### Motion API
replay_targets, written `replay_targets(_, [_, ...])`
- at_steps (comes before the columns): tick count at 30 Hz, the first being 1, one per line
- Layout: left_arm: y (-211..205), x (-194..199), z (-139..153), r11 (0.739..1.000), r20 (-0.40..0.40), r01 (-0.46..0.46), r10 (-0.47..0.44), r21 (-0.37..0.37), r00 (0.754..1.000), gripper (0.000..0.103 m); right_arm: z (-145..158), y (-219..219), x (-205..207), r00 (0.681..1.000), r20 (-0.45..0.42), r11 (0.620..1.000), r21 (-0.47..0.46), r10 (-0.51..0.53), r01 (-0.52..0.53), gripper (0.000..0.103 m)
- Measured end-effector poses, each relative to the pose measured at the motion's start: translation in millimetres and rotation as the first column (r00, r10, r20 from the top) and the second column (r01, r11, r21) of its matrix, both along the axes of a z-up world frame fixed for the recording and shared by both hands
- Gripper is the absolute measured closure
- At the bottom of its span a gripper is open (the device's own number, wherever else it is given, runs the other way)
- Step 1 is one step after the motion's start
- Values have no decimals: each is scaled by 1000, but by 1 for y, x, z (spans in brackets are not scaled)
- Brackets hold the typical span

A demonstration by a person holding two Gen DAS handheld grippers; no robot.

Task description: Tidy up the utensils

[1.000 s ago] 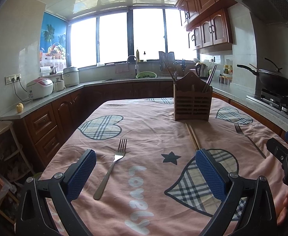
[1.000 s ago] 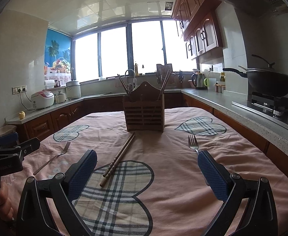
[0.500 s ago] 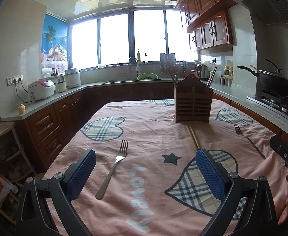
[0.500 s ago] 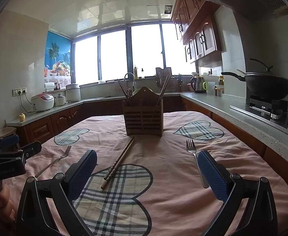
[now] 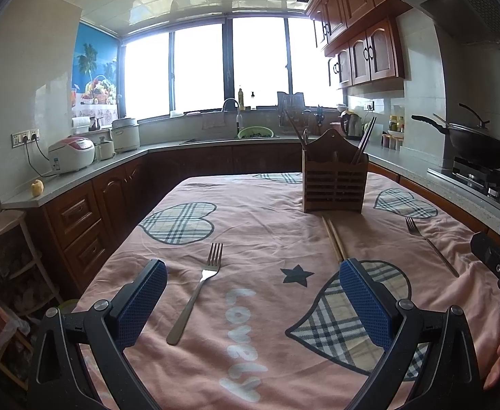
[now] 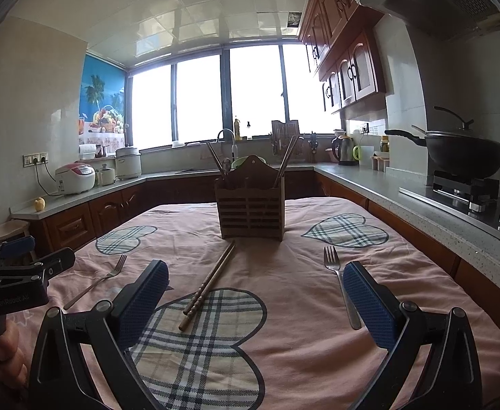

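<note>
A brown wooden utensil holder (image 5: 333, 184) (image 6: 251, 213) stands at the far middle of the table with chopsticks sticking out. A pair of wooden chopsticks (image 5: 333, 239) (image 6: 209, 285) lies in front of it. One metal fork (image 5: 198, 288) (image 6: 96, 282) lies on the left, another fork (image 5: 431, 246) (image 6: 340, 288) on the right. My left gripper (image 5: 253, 299) is open and empty, the left fork between its fingers. My right gripper (image 6: 255, 299) is open and empty, the chopsticks between its fingers, the right fork by its right finger.
A pink tablecloth (image 5: 257, 225) with plaid hearts covers the table. Counters run around it with rice cookers (image 5: 70, 153), a sink (image 5: 255, 133) and a wok (image 6: 465, 153) on a stove at the right. A shelf (image 5: 7, 249) stands at the left.
Both views have shifted slightly, each gripper tilting up a little. The utensils lie where they were. Both grippers stay open.
</note>
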State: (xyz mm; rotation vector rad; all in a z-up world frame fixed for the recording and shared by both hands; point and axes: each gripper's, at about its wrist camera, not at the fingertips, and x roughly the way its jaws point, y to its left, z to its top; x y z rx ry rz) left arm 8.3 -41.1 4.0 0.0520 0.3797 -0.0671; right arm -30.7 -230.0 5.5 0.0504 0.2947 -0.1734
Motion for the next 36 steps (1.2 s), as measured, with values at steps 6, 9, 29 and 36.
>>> replay_targets(6, [0,-2,1,1000,5,-5,5,-3,1000,1,4,2,-1,1000,10,1000,0,3,-3,0])
replay_targets(9, [-1,-2,1,1000,10,-8,8,-2,1000,1,7,3,-3,1000,18,1000,-2,2,-2,0])
replay_targets(29, [-7,0,4,1000,5,-2,2,5,1000,1,11,5,-2,1000,18,1000,6,9,-9,0])
replay_targets(36, [-11,1,4,1000,1,-2,2,9,1000,1,12,5,-2,1000,20,1000,14,12,-13,0])
